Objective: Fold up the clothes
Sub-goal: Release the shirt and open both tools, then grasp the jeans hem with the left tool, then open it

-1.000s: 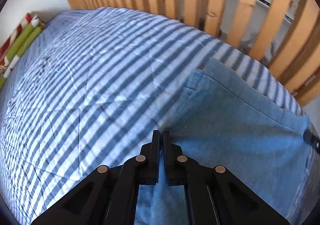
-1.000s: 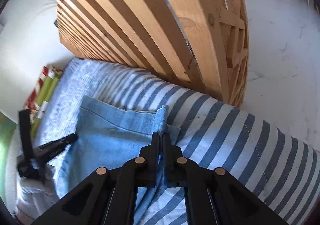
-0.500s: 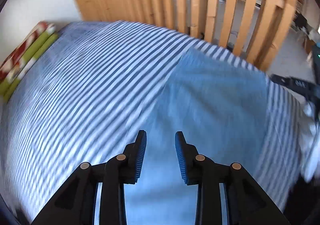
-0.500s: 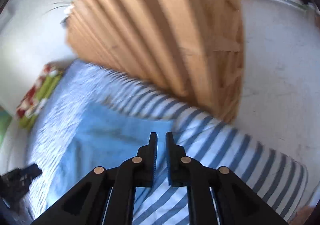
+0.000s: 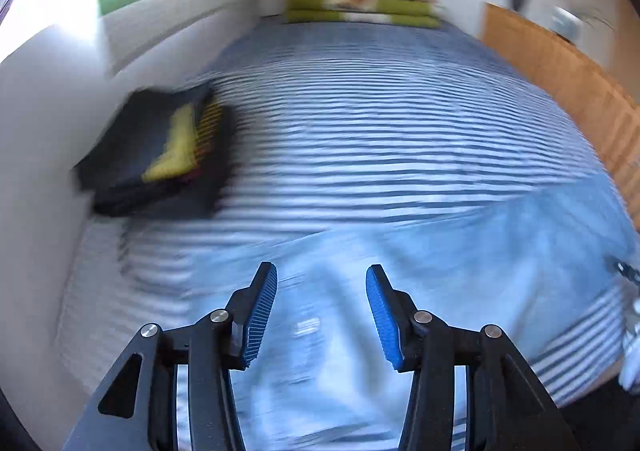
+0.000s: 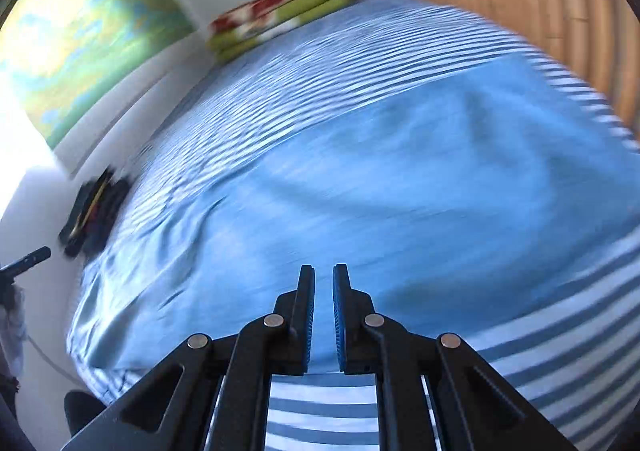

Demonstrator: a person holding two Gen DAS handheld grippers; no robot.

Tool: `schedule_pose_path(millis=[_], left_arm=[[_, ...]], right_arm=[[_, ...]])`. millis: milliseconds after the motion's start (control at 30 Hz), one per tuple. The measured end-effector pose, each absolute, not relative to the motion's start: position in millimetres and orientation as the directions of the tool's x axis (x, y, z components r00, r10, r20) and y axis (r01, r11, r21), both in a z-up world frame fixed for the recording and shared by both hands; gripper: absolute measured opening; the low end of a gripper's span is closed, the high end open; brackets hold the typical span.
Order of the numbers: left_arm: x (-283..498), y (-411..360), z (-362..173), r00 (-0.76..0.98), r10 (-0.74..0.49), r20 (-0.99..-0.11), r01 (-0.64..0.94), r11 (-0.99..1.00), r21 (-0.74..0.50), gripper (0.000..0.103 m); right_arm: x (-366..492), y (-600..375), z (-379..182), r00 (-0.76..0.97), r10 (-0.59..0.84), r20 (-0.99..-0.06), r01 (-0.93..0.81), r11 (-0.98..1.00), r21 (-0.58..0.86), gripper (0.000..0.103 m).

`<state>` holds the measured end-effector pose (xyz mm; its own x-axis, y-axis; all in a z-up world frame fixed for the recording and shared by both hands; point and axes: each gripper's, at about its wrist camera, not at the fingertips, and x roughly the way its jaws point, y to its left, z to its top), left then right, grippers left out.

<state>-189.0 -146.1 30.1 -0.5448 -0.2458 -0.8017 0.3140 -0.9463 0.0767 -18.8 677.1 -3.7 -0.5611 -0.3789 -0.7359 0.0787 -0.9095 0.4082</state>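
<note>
So the light blue cloth garment (image 6: 400, 179) is spread flat on the striped bed (image 5: 360, 123) under both tools, long axis crosswise; left tool (image 5: 320, 311) has just been opened wide, nothing gripped, right tool (image 6: 323, 311) barely parted, empty.

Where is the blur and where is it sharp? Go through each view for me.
Left wrist view: the left gripper is sharp, but the striped bedspread, light blue garment and dark folded pile smear sideways; fisheye bends the edges. Right wrist view: the right gripper is crisp, the garment streaky, with bright glare at the left.
</note>
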Motion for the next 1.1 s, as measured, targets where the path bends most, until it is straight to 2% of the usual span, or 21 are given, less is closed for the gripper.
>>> schedule_pose_path(millis=[67,133,233,367,467,567,700,767,800,833,900,967,1100], left_arm=[[-159,-188,17,-0.505,-0.301,-0.809,0.386,-0.917,0.100,0.050],[-138,-226,-2,-0.472,-0.305,-0.827,0.447,-0.891,0.074,0.050],[-108,-266,-34,-0.431,-0.232,-0.872,0.487,-0.873,-0.008,0.053],[-88,-281,-72,-0.395,-0.132,-0.909,0.513,-0.853,-0.099,0.054],[-62,-281,-84,-0.415,-0.072,-0.907,0.517,-0.839,-0.170,0.063],[-46,-276,-96,-0.455,0.011,-0.891,0.499,-0.825,-0.266,0.066],[-40,-264,-98,-0.449,0.010,-0.893,0.469,-0.848,-0.246,0.078],[-42,-261,-103,-0.453,0.037,-0.891,0.465,-0.843,-0.272,0.077],[-44,-260,-107,-0.464,0.051,-0.884,0.461,-0.838,-0.291,0.075],[-46,-257,-107,-0.475,0.063,-0.878,0.452,-0.838,-0.305,0.069],[-49,-254,-107,-0.467,0.041,-0.883,0.462,-0.841,-0.283,0.039],[-55,-249,-97,-0.472,0.015,-0.882,0.454,-0.853,-0.257,0.026],[-63,-237,-45,-0.537,-0.031,-0.843,0.379,-0.902,-0.208,0.023]], right_arm=[[-26,639,-5,-0.516,-0.399,-0.758,0.136,-0.912,0.387,0.010],[-34,598,1,-0.491,-0.386,-0.781,0.208,-0.922,0.326,0.010],[-52,541,19,-0.451,-0.400,-0.797,0.333,-0.905,0.266,0.011],[-58,468,40,-0.363,-0.440,-0.821,0.495,-0.838,0.230,0.013],[-26,422,41,-0.286,-0.460,-0.840,0.605,-0.767,0.214,0.013],[13,403,31,-0.189,-0.512,-0.838,0.656,-0.701,0.280,0.014],[64,391,5,-0.008,-0.565,-0.825,0.649,-0.630,0.426,0.014],[81,385,-4,0.009,-0.577,-0.817,0.646,-0.621,0.445,0.015],[83,381,-8,0.006,-0.587,-0.810,0.631,-0.627,0.458,0.018],[80,378,-13,0.004,-0.601,-0.799,0.603,-0.636,0.482,0.021],[68,370,-22,0.008,-0.630,-0.776,0.535,-0.653,0.536,0.023],[55,362,-24,-0.027,-0.631,-0.775,0.503,-0.679,0.535,0.023],[29,374,2,-0.174,-0.637,-0.751,0.454,-0.729,0.513,0.023]])
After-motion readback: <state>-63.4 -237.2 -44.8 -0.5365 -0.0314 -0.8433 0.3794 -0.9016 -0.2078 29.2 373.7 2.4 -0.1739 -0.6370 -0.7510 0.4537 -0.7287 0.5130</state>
